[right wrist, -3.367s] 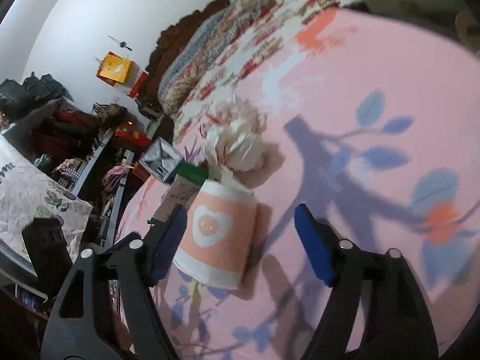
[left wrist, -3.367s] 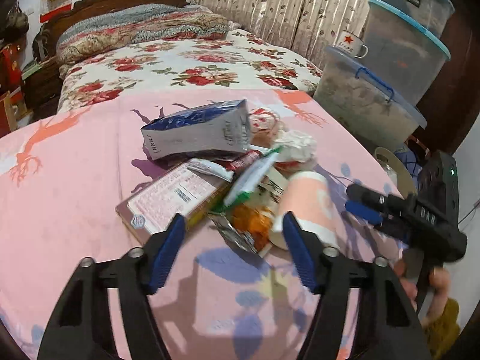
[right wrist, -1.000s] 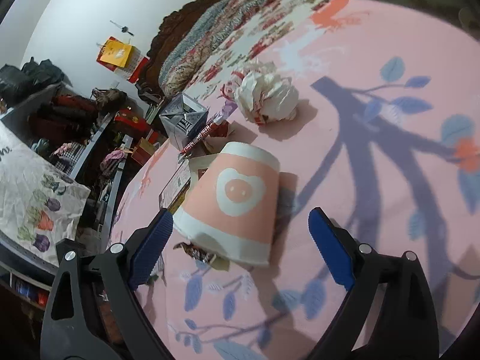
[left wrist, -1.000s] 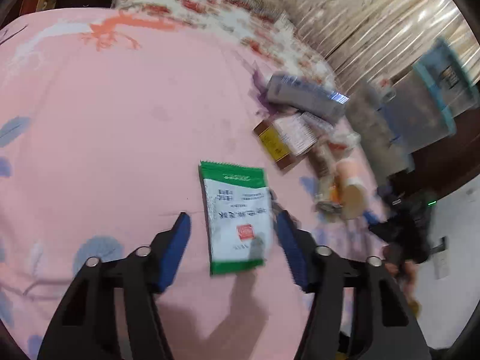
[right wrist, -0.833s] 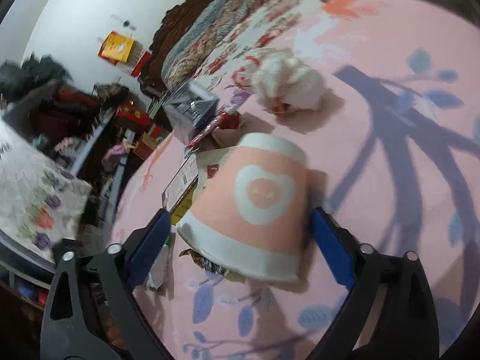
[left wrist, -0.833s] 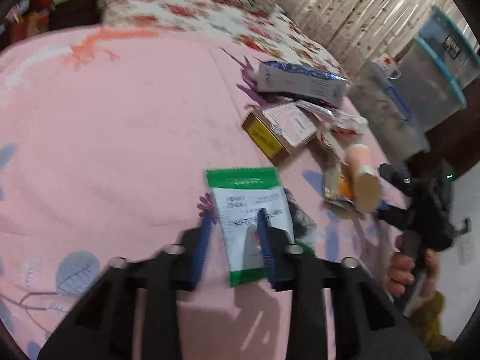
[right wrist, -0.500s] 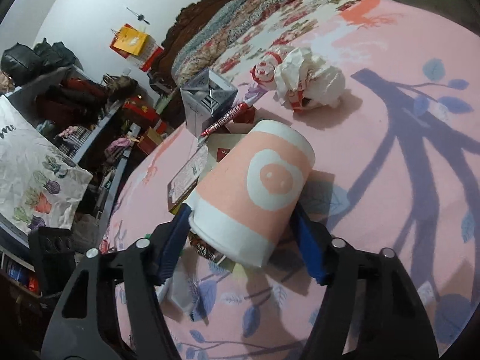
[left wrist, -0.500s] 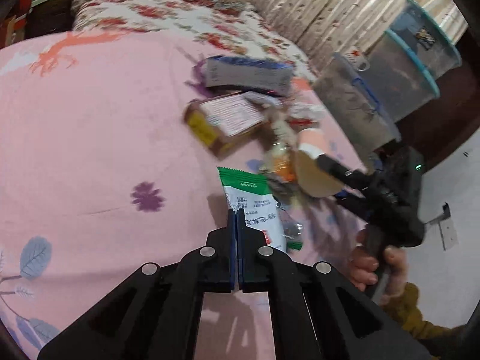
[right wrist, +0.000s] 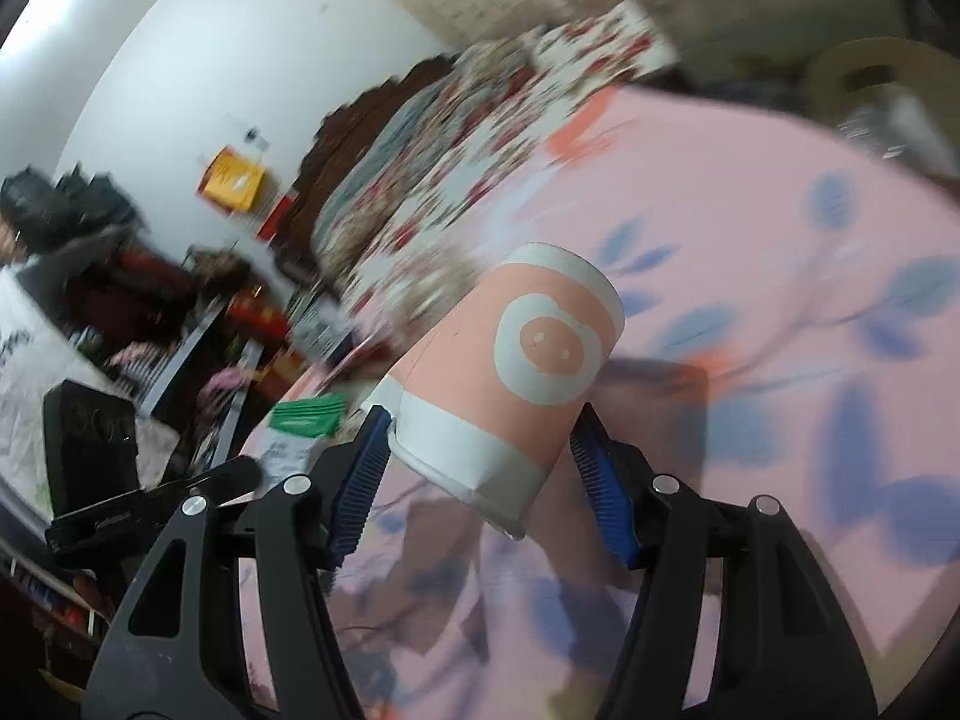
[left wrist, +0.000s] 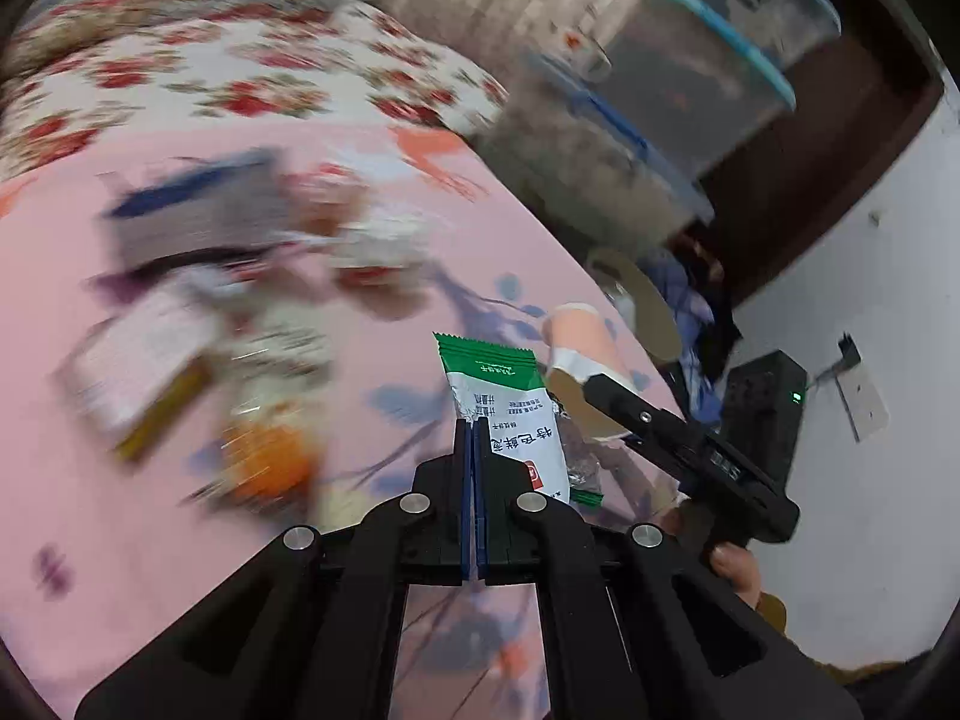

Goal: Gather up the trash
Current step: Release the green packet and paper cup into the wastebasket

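My left gripper [left wrist: 471, 427] is shut on a green-and-white sachet [left wrist: 510, 402], which sticks up from its fingertips above the pink bedspread [left wrist: 120, 528]. To its right is my right gripper [left wrist: 579, 381], with a pink paper cup [left wrist: 582, 333] in it. In the right wrist view the pink paper cup [right wrist: 510, 372] lies tilted between the blue pads [right wrist: 591, 456] of my right gripper [right wrist: 480, 450]. The jaws are closing and both pads touch the cup's wide white rim end. The sachet [right wrist: 303, 423] and left gripper [right wrist: 222, 480] show at the left.
Blurred trash lies on the bedspread: a blue-grey carton [left wrist: 192, 210], a flat box [left wrist: 138, 360], an orange wrapper [left wrist: 264, 462], crumpled paper [left wrist: 378, 240]. Stacked plastic bins [left wrist: 660, 120] stand past the bed's right edge. Floral bedding [left wrist: 210, 78] lies at the back.
The left gripper shut on the sachet, lifted it and swung right toward the cup. The right gripper closed on the cup and raised it off the bed.
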Available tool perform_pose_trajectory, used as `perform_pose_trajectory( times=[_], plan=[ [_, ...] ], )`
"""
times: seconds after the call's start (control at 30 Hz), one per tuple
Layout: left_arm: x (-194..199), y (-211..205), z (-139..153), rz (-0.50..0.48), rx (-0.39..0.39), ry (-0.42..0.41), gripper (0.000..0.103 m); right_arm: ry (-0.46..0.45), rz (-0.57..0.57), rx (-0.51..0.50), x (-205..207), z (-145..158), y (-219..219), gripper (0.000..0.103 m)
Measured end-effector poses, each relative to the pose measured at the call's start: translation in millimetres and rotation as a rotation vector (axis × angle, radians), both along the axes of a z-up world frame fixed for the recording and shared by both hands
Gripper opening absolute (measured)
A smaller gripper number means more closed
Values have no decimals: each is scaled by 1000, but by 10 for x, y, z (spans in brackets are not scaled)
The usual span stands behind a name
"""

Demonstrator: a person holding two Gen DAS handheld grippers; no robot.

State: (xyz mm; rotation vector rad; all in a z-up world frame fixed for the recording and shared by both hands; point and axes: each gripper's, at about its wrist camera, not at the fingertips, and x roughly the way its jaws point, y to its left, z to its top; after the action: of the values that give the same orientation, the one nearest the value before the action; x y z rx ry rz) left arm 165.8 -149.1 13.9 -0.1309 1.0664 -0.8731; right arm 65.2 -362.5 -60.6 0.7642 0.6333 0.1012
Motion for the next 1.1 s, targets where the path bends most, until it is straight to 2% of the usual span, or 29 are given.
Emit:
perform_pose_trajectory(
  times=[0.2, 0.23, 0.4, 0.5, 0.53, 0.57, 0.6, 0.63, 0.7, 0.8, 0.9, 0.93, 1.0, 1.07, 1.1],
  plan=[
    [214, -1376, -82, -175, 44, 29, 0, -2, -186, -62, -366, 114, -1039, 63],
    [249, -1753, -78, -217, 63, 23, 1, 5, -208, -68, -391, 115, -1184, 63],
    [360, -2923, -76, -299, 105, -11, 1, 70, -329, -94, -422, 52, -2028, 64],
    [402, -3508, -93, -310, 122, -39, 1, 116, -352, -157, -329, 41, -2324, 69],
    [411, -3684, -117, -311, 131, -50, 2, 129, -354, -181, -302, 31, -2421, 78],
    [413, -3823, -148, -306, 139, -58, 4, 141, -361, -208, -270, 29, -2512, 86],
    [415, -3929, -179, -302, 147, -60, 15, 159, -380, -250, -226, 16, -2573, 89],
    [412, -4027, -223, -300, 163, -55, 32, 172, -388, -280, -196, 4, -2621, 92],
    [397, -4066, -267, -289, 180, -50, 36, 184, -394, -297, -213, -5, -2677, 92],
    [360, -3931, -259, -297, 153, -30, 36, 148, -424, -309, -352, 36, -2659, 95],
    [275, -3459, -165, -291, 88, 3, 36, 91, -480, -294, -498, 140, -2608, 94],
    [237, -3336, -137, -290, 77, 0, 36, 62, -484, -270, -542, 183, -2553, 91],
    [118, -3007, -86, -291, 66, -15, 36, 23, -460, -233, -588, 252, -2407, 76],
    [-28, -2597, -56, -283, 73, -41, 37, 4, -404, -192, -538, 291, -2232, 50],
    [-78, -2425, -49, -280, 76, -47, 38, -3, -358, -159, -474, 293, -2127, 45]
  ],
)
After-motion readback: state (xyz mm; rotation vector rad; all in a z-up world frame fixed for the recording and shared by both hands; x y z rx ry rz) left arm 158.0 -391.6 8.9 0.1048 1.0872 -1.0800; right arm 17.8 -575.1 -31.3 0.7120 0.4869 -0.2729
